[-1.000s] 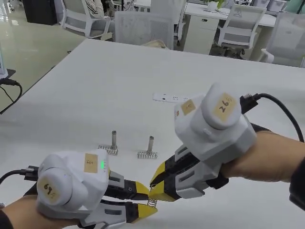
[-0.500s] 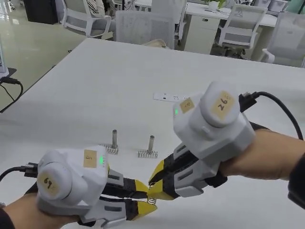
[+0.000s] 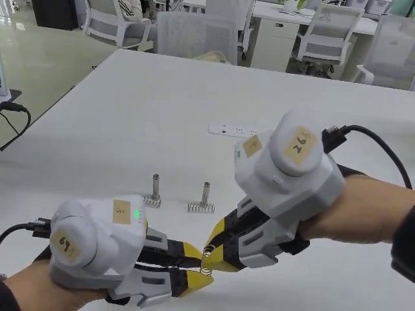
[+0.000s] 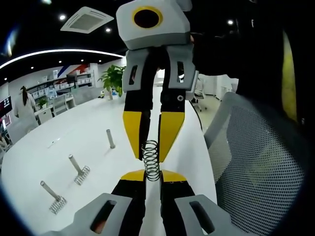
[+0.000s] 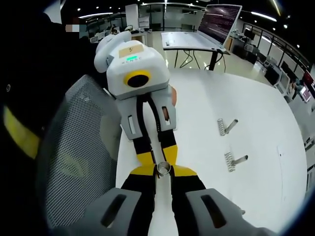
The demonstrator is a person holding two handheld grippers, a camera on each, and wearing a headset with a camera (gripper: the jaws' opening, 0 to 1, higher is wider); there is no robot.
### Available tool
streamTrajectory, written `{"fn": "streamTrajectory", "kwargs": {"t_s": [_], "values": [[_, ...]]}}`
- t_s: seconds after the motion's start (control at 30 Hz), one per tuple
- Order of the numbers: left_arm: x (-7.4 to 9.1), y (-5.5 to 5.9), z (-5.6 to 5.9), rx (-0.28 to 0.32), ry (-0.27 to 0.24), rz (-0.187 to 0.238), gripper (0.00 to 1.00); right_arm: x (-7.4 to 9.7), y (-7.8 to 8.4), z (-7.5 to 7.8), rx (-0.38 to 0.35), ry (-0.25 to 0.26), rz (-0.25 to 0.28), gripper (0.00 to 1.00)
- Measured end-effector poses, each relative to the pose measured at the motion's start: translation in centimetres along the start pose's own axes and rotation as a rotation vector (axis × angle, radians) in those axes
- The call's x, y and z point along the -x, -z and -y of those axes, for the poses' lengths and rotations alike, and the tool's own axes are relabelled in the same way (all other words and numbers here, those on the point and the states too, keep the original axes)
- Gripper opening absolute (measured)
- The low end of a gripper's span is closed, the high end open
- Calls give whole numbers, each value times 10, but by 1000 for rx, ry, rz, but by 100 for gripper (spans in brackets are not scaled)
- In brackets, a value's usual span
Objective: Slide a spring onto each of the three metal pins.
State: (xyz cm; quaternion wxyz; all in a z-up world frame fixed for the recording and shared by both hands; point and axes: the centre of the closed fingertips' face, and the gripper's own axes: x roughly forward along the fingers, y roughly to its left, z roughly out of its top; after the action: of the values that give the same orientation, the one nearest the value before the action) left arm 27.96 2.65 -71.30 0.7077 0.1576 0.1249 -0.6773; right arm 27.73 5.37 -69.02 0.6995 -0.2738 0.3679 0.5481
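Low in the frame, the left gripper [image 4: 152,175] and the right gripper [image 5: 163,170] both pinched one spring [image 4: 151,158]; one needed to let go before threading the bare pin [image 4: 110,138].

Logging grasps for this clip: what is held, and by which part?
A spring, by its two ends: left gripper on one, right gripper on the other.

We see the left claw [image 3: 201,267] and right claw [image 3: 209,254] in pale grey shells with black arms, yellow tips and tan numbered stickers; a green light glows on the left one. The spring [image 3: 206,262] and pins [image 3: 205,192] are silvery, the worktop [image 3: 194,97] plain white, the chair [image 4: 256,162] grey dotted mesh.
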Motion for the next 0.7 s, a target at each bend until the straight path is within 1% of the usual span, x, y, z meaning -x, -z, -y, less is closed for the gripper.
{"fn": "streamTrajectory", "kwargs": {"t_s": [0.23, 0.3, 0.37, 0.5, 0.7], "values": [[0, -1, -2, -4, -12, -1, 3, 1, -1, 1, -6, 5, 4, 8], [1, -2, -2, 3, -13, 5, 5, 1, -1, 2, -8, 6, 9, 8], [1, -3, -2, 13, -14, 12, 10, 2, -2, 2, -10, 7, 11, 8], [2, -3, -3, 22, -20, 16, 15, 3, -1, 4, -18, 15, 17, 8], [3, -5, -7, 53, -35, 39, 26, 5, 0, 7, -24, 25, 16, 8]]}}
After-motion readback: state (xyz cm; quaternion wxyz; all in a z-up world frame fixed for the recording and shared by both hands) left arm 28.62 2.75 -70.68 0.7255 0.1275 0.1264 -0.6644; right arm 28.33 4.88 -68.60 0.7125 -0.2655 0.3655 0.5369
